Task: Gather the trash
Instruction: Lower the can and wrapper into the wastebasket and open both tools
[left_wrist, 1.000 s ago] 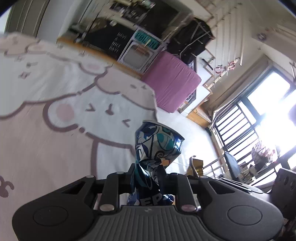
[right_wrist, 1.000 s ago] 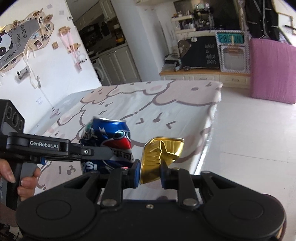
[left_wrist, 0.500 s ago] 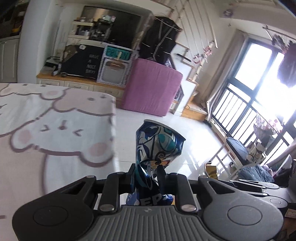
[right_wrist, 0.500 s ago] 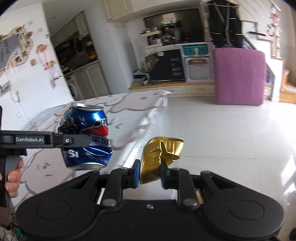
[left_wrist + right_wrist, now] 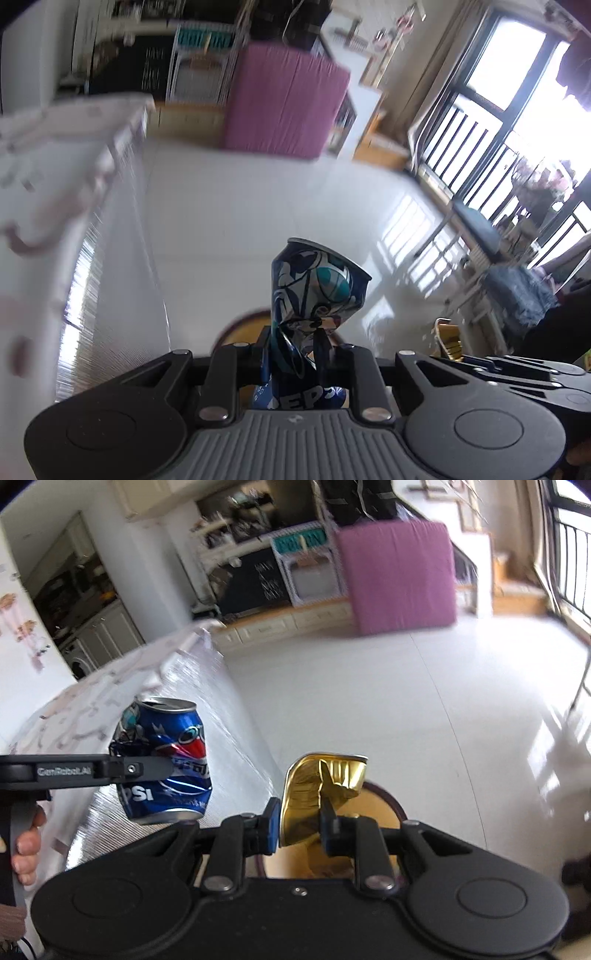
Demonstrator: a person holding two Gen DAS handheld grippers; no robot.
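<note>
My left gripper [image 5: 293, 345] is shut on a crushed blue Pepsi can [image 5: 317, 291], held in the air off the table's side. The same can [image 5: 166, 764] shows in the right wrist view, pinched by the left gripper [image 5: 127, 768]. My right gripper [image 5: 299, 823] is shut on a crushed gold can [image 5: 321, 790]. Below both cans is a round bin with a dark red rim [image 5: 391, 801] and tan inside; it also shows in the left wrist view [image 5: 240, 325]. The gold can peeks in at the right of the left wrist view [image 5: 448, 338].
The table with a white cartoon-print cloth [image 5: 44, 177] is on the left; its edge [image 5: 236, 716] hangs beside the bin. White tiled floor [image 5: 258, 206] spreads ahead. A purple block [image 5: 284, 103] stands far off. Railing and windows [image 5: 480, 155] are on the right.
Both grippers have swung away from over the table to the floor side and tipped downward. The round bin has come into view under the cans. Both cans stay gripped.
</note>
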